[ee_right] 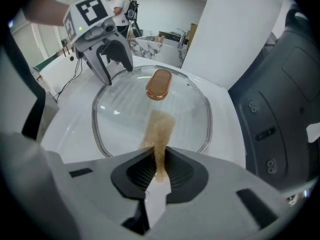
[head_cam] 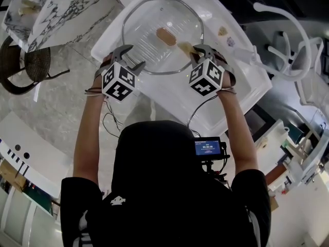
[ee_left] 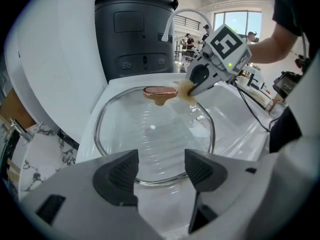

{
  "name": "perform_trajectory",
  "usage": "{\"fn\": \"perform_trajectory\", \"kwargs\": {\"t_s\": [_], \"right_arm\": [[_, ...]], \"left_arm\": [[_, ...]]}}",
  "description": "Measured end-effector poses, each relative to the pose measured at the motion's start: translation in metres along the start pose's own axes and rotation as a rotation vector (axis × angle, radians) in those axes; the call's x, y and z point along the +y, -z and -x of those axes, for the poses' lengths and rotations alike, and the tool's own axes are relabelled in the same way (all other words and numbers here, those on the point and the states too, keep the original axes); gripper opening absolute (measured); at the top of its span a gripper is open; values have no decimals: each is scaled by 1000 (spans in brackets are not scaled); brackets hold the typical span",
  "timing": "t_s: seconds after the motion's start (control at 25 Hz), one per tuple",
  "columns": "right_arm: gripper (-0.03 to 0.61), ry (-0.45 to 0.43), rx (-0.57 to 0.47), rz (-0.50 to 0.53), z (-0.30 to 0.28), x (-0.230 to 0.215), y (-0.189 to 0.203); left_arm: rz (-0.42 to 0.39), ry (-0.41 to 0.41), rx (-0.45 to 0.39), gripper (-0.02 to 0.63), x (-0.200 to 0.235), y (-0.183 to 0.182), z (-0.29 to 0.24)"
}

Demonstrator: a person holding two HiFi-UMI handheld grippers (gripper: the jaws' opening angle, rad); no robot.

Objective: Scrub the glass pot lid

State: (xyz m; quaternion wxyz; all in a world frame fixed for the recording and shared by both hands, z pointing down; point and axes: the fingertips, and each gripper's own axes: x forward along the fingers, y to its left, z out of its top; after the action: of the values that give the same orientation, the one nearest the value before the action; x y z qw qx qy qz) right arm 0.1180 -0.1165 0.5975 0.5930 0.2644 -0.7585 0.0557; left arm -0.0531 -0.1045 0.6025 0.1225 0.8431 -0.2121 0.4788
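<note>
A round glass pot lid (head_cam: 154,45) with a copper-coloured knob (head_cam: 166,36) lies in the white sink (head_cam: 241,96). In the left gripper view the lid (ee_left: 150,139) lies just ahead of my left gripper (ee_left: 161,170), which is open with the lid's near rim between its fingers. My right gripper (ee_right: 159,170) is shut on a thin tan sponge (ee_right: 159,134) that rests on the lid (ee_right: 120,114) near its knob (ee_right: 158,84). From the head view, the left gripper (head_cam: 127,55) sits at the lid's left edge and the right gripper (head_cam: 198,51) at its right edge.
A white faucet (head_cam: 288,40) curves over the sink's right end. A dark appliance (ee_left: 135,31) stands behind the sink. A marble tabletop (head_cam: 56,9) and a wicker chair (head_cam: 31,66) are at far left. Cables hang from both grippers.
</note>
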Motion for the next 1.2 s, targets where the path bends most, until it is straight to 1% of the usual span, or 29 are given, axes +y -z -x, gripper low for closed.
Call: {"fn": "perform_trajectory", "kwargs": {"t_s": [0.12,0.48,0.8,1.2], "right_arm": [[26,24,10,44,-3,-1,0],[26,64,5,101,-6,0,-2],[26,61,-8,109,-4,4,-8],[26,36,-47,154,-3,21,-33]], "left_arm": [[1,0,-2,284,1,0,1],[4,-5,-5,284,2,0,1],[6,-6,-5,284,2,0,1],[7,-8,-2,284,2,0,0]]}}
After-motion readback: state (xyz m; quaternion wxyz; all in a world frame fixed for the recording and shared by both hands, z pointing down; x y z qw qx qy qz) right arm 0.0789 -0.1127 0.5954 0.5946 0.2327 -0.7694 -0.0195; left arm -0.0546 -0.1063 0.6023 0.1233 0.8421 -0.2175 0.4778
